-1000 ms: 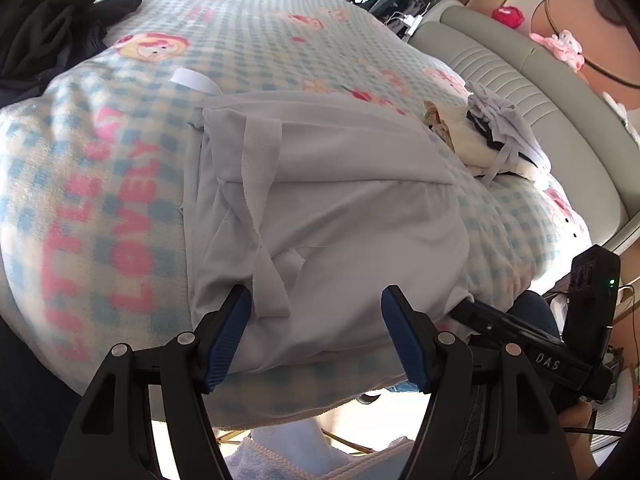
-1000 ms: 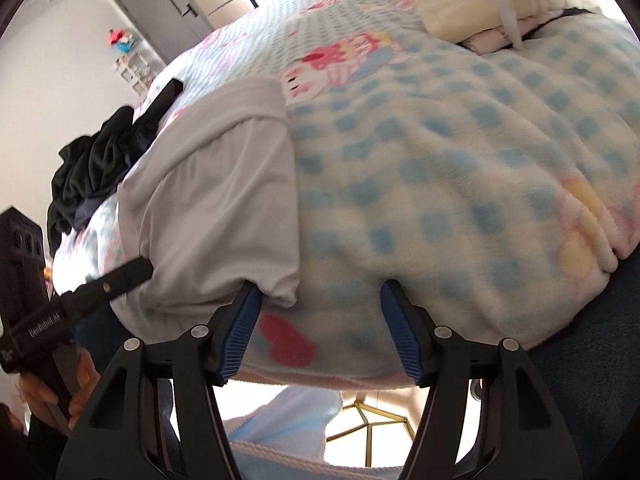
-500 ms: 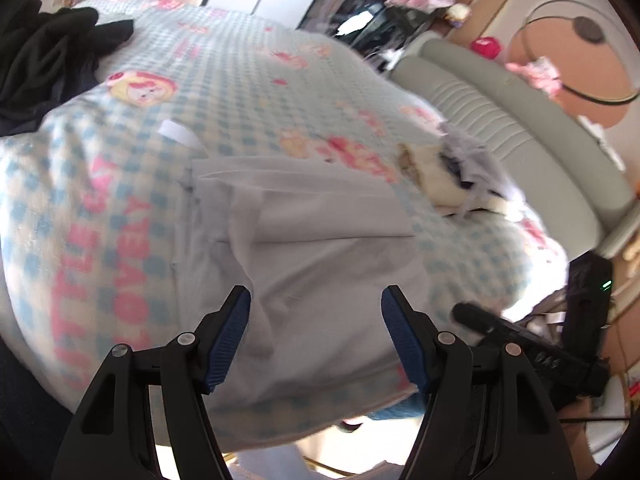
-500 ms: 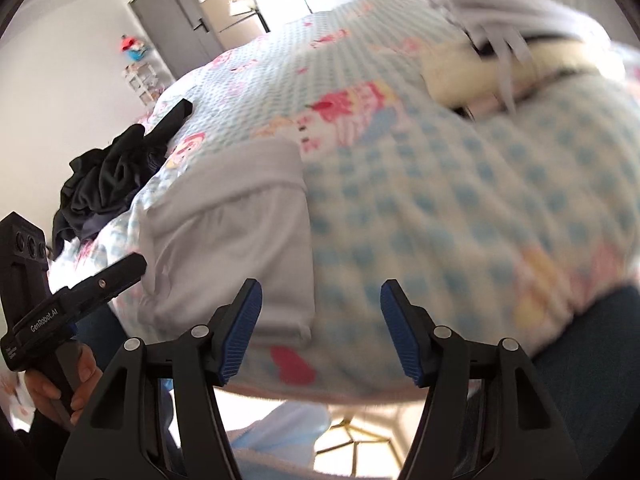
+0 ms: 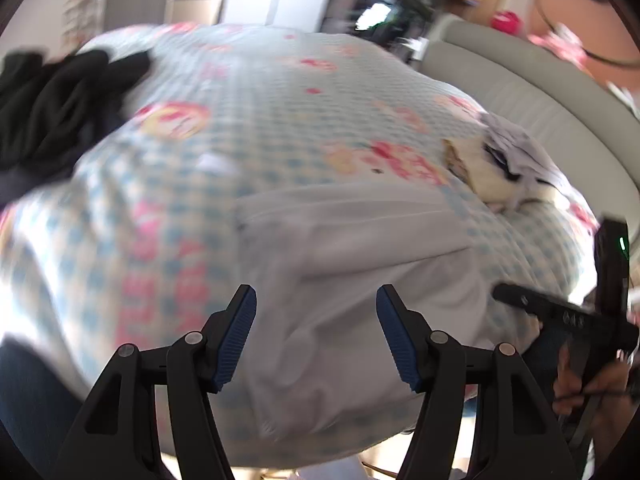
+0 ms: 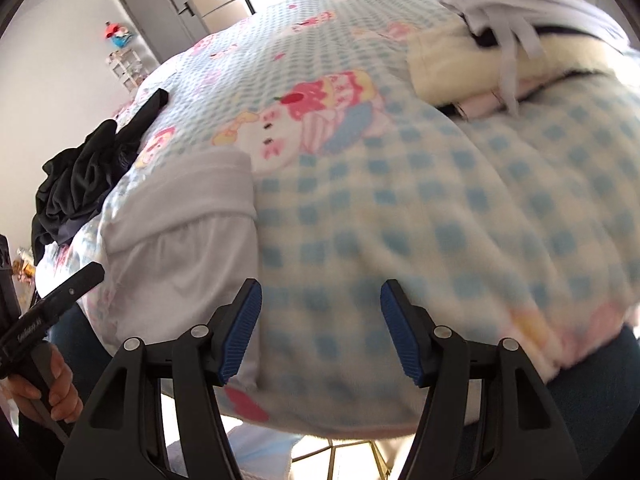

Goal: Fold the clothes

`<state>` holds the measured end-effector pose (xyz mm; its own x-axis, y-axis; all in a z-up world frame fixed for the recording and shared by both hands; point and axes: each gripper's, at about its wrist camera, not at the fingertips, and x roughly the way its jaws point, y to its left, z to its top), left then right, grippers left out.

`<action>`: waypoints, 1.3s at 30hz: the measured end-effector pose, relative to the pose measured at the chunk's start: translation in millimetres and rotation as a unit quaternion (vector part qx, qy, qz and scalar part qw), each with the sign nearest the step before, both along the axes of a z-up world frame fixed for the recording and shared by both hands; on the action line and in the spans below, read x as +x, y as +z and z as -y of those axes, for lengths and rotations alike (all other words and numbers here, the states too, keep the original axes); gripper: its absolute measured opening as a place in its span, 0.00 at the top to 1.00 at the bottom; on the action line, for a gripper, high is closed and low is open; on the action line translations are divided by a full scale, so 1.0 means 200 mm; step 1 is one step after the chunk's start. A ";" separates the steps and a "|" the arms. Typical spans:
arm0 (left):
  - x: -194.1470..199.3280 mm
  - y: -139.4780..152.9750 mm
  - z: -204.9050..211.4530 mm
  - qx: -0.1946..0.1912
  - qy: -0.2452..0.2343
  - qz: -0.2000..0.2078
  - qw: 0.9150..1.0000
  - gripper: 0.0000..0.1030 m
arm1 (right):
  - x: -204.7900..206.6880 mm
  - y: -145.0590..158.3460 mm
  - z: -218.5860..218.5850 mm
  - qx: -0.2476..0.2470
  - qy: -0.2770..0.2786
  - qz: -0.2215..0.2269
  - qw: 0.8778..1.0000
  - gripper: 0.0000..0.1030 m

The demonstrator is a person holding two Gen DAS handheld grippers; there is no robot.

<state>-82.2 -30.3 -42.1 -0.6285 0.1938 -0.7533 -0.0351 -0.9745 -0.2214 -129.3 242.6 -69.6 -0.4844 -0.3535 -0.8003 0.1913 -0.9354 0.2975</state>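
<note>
While both tools hang over the bed's near edge, your left gripper [image 5: 316, 334] and right gripper [image 6: 320, 328] stand spread wide, holding nothing. Just beyond them the grey garment [image 5: 352, 264] lies partly folded on the checked blanket [image 6: 420, 208]; blur hides its creases, so one more fold probably remains. Farther off: a finished stack [image 6: 492, 60] and unfolded black clothes [image 5: 60, 100].

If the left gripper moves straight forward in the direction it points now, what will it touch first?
Most likely the pale grey garment: it fills the space between and beyond the open fingers of the left gripper, lying on the checked blanket. Depth is unclear in this blurred view.
</note>
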 end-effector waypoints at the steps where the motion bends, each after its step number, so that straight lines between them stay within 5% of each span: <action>1: -0.01 0.02 -0.01 -0.004 -0.006 -0.006 1.000 0.37 | -0.03 0.01 0.03 -0.002 0.005 -0.001 1.000 0.38; 4: -0.06 0.06 -0.03 -0.019 -0.016 -0.020 0.999 0.37 | -0.09 0.02 0.13 0.001 0.025 -0.009 1.000 0.38; 7: -0.16 0.05 0.02 -0.072 0.026 -0.008 0.997 0.37 | -0.13 0.02 0.20 0.014 0.034 -0.015 0.999 0.38; 12: -0.10 0.11 0.14 0.008 0.020 -0.035 0.999 0.37 | -0.12 0.02 0.17 0.000 0.020 -0.008 1.000 0.37; 14: -0.05 0.13 0.09 0.029 -0.019 -0.045 0.998 0.35 | -0.09 0.04 0.16 -0.001 0.019 -0.012 1.000 0.36; 18: -0.07 0.03 -0.08 -0.010 -0.068 -0.011 0.998 0.34 | -0.08 0.02 0.17 -0.013 0.030 -0.002 0.999 0.34; 21: -0.13 -0.03 -0.07 -0.060 -0.031 0.008 0.998 0.32 | -0.12 -0.01 0.22 -0.003 0.040 0.008 0.999 0.34; 26: -0.13 -0.05 0.17 0.001 0.040 0.021 0.999 0.30 | -0.14 -0.02 0.24 0.016 0.041 0.006 0.999 0.33; 28: -0.10 -0.05 0.26 0.103 0.031 0.030 0.994 0.32 | -0.13 -0.03 0.20 -0.001 0.032 0.012 0.999 0.31; 31: -0.06 -0.07 0.32 0.226 -0.004 0.048 0.973 0.30 | -0.12 -0.03 0.15 -0.048 0.030 0.031 0.998 0.31; 35: -0.06 -0.15 0.19 0.159 -0.032 0.073 0.984 0.29 | -0.16 -0.08 0.19 -0.072 0.058 0.057 0.994 0.29; 39: -0.07 -0.22 0.14 0.144 -0.039 0.076 0.986 0.29 | -0.20 -0.14 0.25 -0.078 0.064 0.074 0.992 0.26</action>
<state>-97.2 -57.6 -85.4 -0.4869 0.4569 -0.7444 -0.0520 -0.8659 -0.4974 -169.6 192.4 -98.2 -0.3090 -0.5298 -0.7898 0.2494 -0.8466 0.4703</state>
